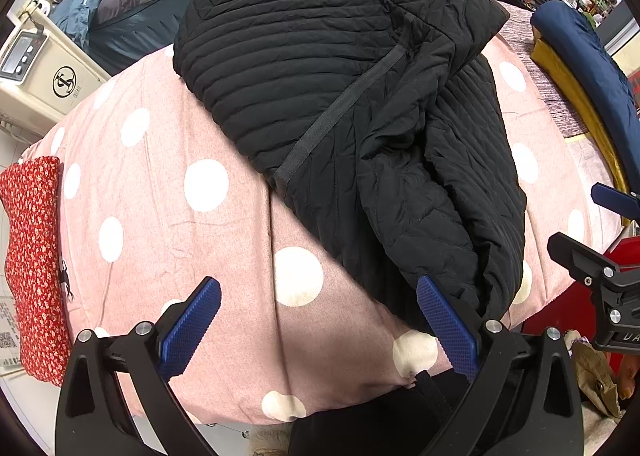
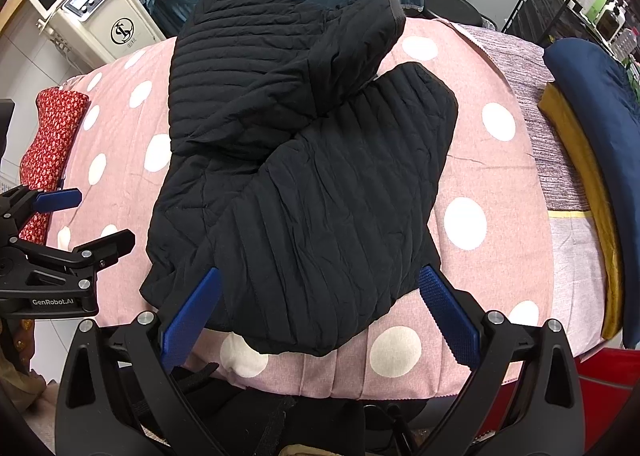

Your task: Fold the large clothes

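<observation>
Lying lengthwise away from the cameras, black quilted jacket (image 2: 296, 176) on dotted bedspread (image 2: 480, 160), left tool (image 1: 318, 320) spread, right tool (image 2: 318, 320) spread.

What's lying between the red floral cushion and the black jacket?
Only bare pink polka-dot bedcover, seen in both wrist views between the red floral cushion and black quilted jacket.

Left gripper (image 1: 318, 320) black-framed, blue textured pads (image 1: 191, 326), silver screws, right gripper (image 2: 318, 316) identical

Jacket (image 2: 296, 176) on bed cover (image 2: 472, 184); cushion (image 2: 52, 136) at left edge, folded blankets (image 2: 592, 128) right.
</observation>
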A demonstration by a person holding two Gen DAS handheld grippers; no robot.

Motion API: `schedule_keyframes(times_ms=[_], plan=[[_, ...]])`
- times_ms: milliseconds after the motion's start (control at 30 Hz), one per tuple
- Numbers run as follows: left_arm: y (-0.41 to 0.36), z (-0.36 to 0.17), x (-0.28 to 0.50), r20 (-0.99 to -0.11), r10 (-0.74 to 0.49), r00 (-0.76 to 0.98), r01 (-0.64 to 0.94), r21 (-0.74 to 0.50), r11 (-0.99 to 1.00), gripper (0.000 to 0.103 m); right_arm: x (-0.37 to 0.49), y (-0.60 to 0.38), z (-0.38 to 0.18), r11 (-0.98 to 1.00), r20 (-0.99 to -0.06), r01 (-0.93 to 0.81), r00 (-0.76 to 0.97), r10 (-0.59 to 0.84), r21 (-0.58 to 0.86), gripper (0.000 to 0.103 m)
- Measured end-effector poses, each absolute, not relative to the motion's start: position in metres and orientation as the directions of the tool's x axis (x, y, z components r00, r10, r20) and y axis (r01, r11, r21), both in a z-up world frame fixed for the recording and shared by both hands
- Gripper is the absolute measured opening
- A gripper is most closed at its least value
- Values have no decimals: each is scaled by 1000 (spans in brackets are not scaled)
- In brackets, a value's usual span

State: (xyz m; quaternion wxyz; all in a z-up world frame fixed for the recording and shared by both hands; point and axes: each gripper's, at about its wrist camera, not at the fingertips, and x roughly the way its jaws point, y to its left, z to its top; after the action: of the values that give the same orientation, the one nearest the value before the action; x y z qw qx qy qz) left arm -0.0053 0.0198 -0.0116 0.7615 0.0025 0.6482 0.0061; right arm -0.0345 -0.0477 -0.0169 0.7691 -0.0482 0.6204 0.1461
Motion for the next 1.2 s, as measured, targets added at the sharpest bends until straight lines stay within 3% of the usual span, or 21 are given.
schedule_keyframes(times_ms=[967,1200], plan=[[8,-21,4,-987,32,155,33,38,999,97,-24,-74,-33,967,-969,-198,153,194,162,97],[-3,-11,44,-975,36,219,107,61,992,97,-18,-91,-46,971,-969,-142,131,212,193,97]])
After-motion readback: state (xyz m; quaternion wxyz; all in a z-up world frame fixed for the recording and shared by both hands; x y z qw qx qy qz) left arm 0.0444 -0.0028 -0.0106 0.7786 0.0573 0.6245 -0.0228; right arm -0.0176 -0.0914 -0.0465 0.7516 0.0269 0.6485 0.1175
